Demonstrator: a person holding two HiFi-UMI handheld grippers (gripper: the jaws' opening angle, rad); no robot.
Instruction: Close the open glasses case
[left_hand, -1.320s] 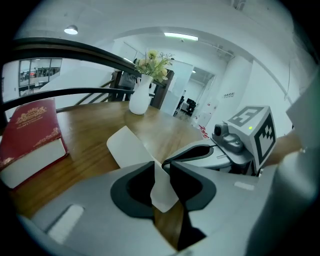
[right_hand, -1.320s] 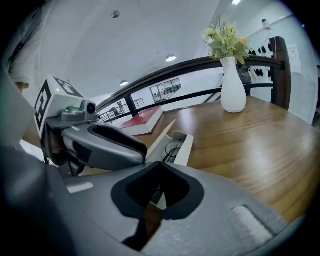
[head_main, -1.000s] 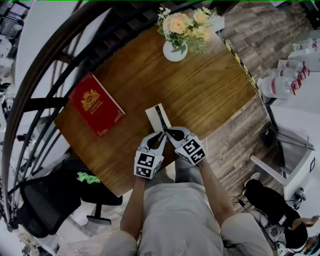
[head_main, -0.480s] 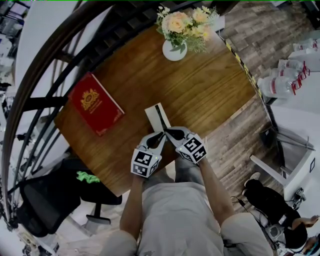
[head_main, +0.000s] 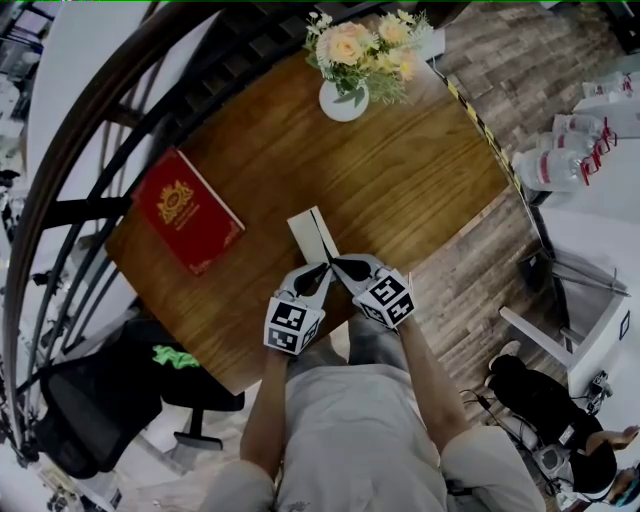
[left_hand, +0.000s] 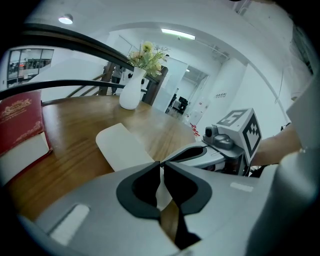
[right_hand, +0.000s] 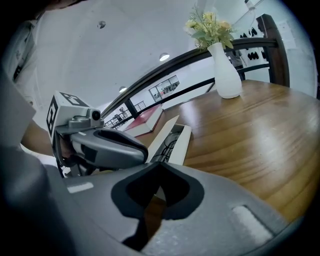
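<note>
The white glasses case (head_main: 312, 232) lies open on the wooden table (head_main: 400, 180), with dark glasses in its tray (right_hand: 172, 142) and its lid (left_hand: 122, 145) raised along the left side. Both grippers meet at the case's near end. The jaws of my left gripper (head_main: 322, 270) have just been closing. In the left gripper view the left gripper (left_hand: 161, 164) shows only a hairline gap, and the lid's near edge runs into it. My right gripper (head_main: 335, 264) sits right beside it. In its own view the right gripper (right_hand: 159, 165) has its tips touching, with the tray just beyond them.
A red book (head_main: 187, 208) lies at the table's left. A white vase (head_main: 343, 100) of flowers stands at the far edge. A dark curved railing (head_main: 60, 150) runs past the table's left side. A black chair (head_main: 90, 400) stands below the near-left edge, and bottles (head_main: 560, 165) stand at the right.
The left gripper's marker cube has shifted slightly. Both grippers stay at the case's near end, and the case has not moved.
</note>
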